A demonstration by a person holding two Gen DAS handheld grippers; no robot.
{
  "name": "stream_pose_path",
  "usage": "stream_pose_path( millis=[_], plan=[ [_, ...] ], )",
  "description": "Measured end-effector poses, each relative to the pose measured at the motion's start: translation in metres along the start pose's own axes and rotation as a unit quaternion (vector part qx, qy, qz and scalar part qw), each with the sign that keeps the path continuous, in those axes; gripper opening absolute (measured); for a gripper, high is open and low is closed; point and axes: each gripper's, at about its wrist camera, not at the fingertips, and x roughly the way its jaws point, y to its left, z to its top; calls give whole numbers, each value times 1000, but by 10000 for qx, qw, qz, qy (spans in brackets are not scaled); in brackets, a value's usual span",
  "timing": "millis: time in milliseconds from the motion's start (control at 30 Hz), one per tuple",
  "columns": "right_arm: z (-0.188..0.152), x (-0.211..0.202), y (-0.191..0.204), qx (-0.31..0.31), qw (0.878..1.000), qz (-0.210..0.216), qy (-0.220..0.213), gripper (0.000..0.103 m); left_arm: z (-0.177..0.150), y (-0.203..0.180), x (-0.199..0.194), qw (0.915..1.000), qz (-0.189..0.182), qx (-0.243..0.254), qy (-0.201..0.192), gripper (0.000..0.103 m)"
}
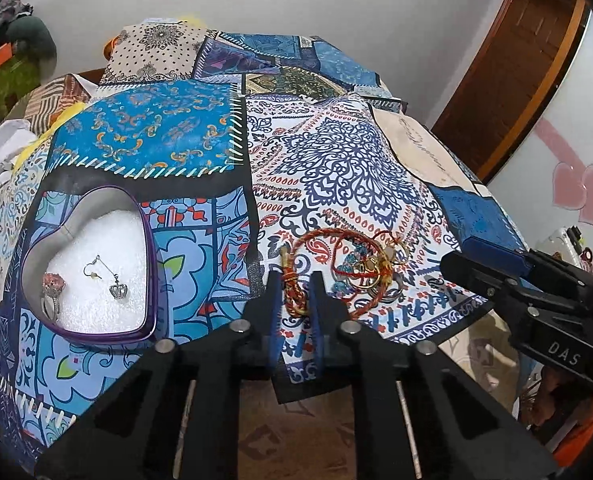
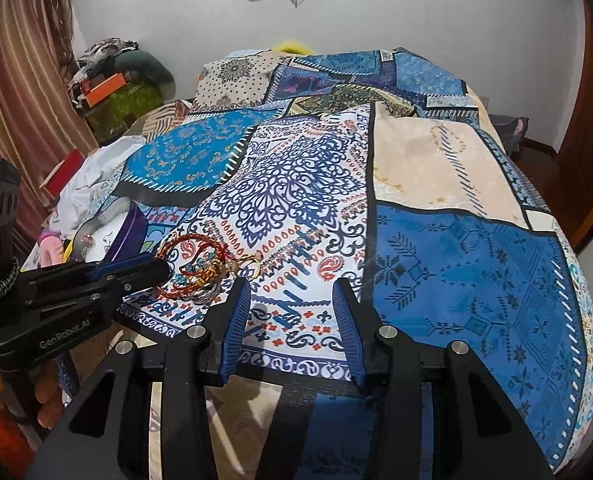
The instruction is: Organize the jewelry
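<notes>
Jewelry tangle [image 1: 360, 268] lies on the patterned cloth [image 1: 336, 168], right of the heart tin [image 1: 152, 280] — which already holds a ring [image 1: 52, 284] and earrings. Left tongs [image 1: 295, 280] straddle the red cord [image 1: 292, 296], narrowed, contact unclear — likely next pick. Right tongs [image 2: 292, 284] hang released, clear of the pile.

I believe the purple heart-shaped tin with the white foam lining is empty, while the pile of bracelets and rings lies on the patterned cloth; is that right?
Not quite: the purple heart-shaped tin is not empty. The left wrist view shows a pink-stoned silver ring and a silver crown earring lying on its white foam lining. The pile of bracelets and rings does lie on the patterned cloth, as you said.
</notes>
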Motion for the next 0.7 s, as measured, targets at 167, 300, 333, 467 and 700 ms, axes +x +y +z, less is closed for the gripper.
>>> stream_pose_path(
  millis=[167, 300, 333, 467, 700],
  plan=[
    [-1, 1, 3, -37, 10000, 35, 50, 39, 2, -4, -3, 9998, 161, 114, -100, 7],
    [0, 4, 5, -20, 9999, 102, 74, 39, 6, -10, -18, 9990, 149, 218, -349, 7],
    [0, 6, 6, -16, 9999, 123, 96, 39, 7, -11, -21, 9988, 150, 236, -404, 7],
    [3, 15, 10, -63, 9998, 126, 170, 39, 16, -12, -38, 9974, 128, 299, -648, 6],
    [8, 25, 22, -204, 9995, 196, 115, 39, 23, -7, -59, 9953, 108, 282, -923, 6]
  ],
)
